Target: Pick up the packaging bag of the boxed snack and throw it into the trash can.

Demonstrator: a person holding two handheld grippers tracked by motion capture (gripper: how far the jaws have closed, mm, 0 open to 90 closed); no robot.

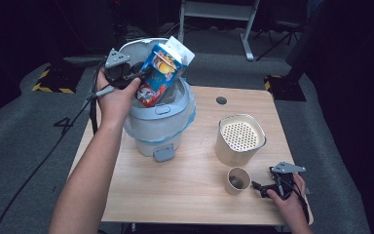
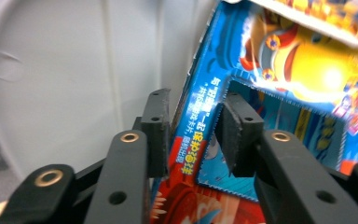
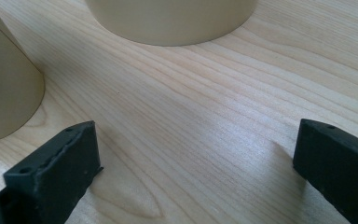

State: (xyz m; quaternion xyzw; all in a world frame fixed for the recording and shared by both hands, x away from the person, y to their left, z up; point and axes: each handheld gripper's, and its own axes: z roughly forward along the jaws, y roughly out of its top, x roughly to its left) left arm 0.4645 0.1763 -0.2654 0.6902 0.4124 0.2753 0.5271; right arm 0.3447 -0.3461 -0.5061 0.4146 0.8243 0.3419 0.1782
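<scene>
A blue and red drink carton [image 1: 160, 73] with a yellow cartoon figure leans tilted in the mouth of a white pedal bin [image 1: 160, 126]. My left gripper [image 1: 143, 74] is at the carton's left edge, over the bin. In the left gripper view the carton's narrow side [image 2: 193, 126] stands between the jaws of the left gripper [image 2: 193, 107], and the pads look slightly apart from it. My right gripper [image 1: 260, 186] rests low on the table at the front right. Its jaws stand wide in the right gripper view [image 3: 196, 140] with bare wood between them.
The bin's raised lid [image 2: 74, 70] stands behind the carton. A cream perforated-top canister [image 1: 240, 139] and a small paper cup [image 1: 237, 180] stand on the wooden table [image 1: 185, 195], just left of my right gripper. A blue bag liner rims the bin.
</scene>
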